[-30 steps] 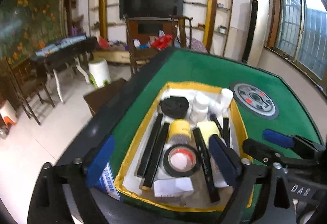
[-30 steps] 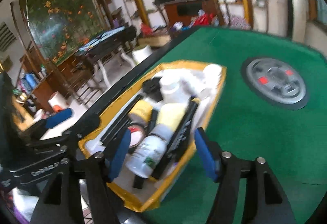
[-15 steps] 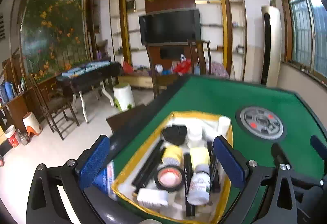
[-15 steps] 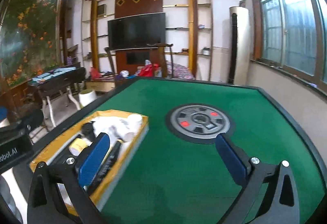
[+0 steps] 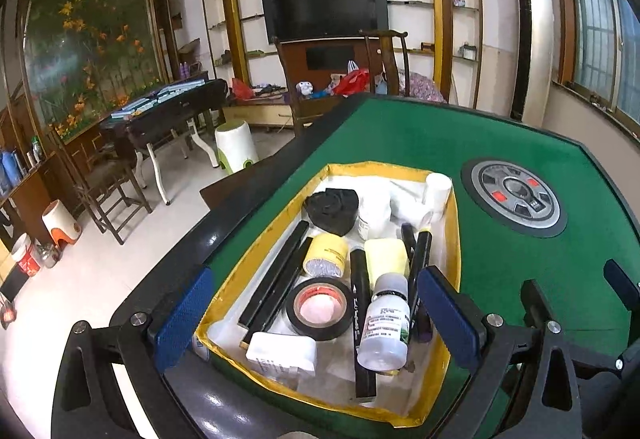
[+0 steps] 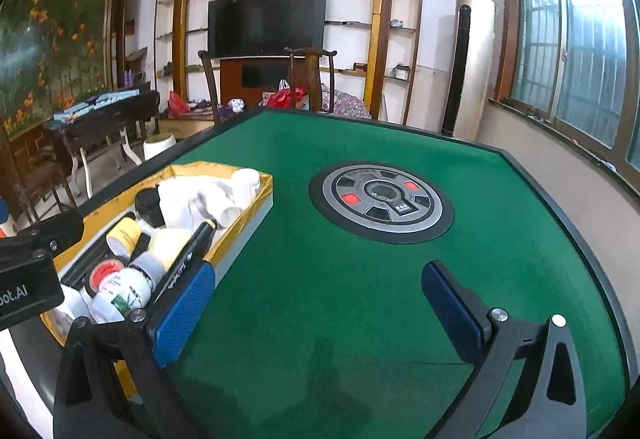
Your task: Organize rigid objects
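While both handheld grippers hang above a green felt mahjong table point(image 6: 320, 279), neither one holds anything. Seen from the left wrist camera, the left gripper point(image 5: 316, 313) has its two black arms spread wide, each tipped with a blue, finely textured rubber pad, and a shallow rectangular tray point(image 5: 452, 239) with a glossy yellow rim and a white lining lies framed between them. Packed inside the tray are rigid household things: a roll of black electrical tape point(image 5: 320, 309) lying flat with a pale core, a small translucent plastic bottle point(image 5: 386, 323) with a grey cap and a printed label lying on its side, a yellow-wrapped cylinder point(image 5: 326, 253) with a silvery end, a pale yellow block point(image 5: 386, 257), long black marker pens point(image 5: 362, 311), flat black bars point(image 5: 276, 279) along the left edge, a black wedge-shaped object point(image 5: 332, 209), white plastic pipe fittings point(image 5: 412, 199) at the far end, and a white rectangular piece point(image 5: 282, 351) nearest the camera. From the right wrist camera, the right gripper point(image 6: 316, 309) is likewise spread wide over bare felt, with the tray at its left, just beside the left pad. A round grey metal control panel point(image 6: 380, 203) with red buttons sits flush in the table's middle, well apart from the tray.
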Motion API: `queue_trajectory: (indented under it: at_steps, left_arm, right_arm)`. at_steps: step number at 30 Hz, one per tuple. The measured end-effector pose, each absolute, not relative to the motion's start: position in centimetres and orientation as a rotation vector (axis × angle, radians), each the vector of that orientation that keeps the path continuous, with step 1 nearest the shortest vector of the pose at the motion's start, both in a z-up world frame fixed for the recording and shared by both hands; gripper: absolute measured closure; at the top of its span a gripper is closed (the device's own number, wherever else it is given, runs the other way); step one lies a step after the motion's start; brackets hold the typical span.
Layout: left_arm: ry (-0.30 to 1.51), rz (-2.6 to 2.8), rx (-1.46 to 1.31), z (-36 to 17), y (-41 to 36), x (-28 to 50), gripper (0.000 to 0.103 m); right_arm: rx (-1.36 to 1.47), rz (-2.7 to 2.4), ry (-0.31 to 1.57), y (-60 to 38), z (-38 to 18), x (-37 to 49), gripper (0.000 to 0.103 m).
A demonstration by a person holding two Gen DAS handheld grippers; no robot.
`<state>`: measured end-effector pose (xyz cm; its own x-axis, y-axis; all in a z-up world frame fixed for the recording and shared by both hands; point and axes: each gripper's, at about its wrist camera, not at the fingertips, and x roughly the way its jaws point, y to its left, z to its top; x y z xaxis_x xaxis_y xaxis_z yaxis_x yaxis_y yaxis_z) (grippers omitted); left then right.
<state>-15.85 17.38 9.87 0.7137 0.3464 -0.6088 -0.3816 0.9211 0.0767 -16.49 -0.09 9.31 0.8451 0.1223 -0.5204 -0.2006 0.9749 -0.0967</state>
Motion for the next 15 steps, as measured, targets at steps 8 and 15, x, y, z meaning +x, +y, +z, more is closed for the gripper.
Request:
queue_trajectory:
  at_steps: [8,15]
  left_arm:
    - [0.722,0.381,-0.071,8.5,17.7,-15.2,0.001]
    - [0.762,0.354,-0.078,7.6,17.8,-14.9,0.001]
  right_arm:
    - [-0.180,0.196,0.586,1.0,8.4,-16.3,0.000]
    - [-0.229,0.204,0.605,2.3,7.7,-16.4,0.000]
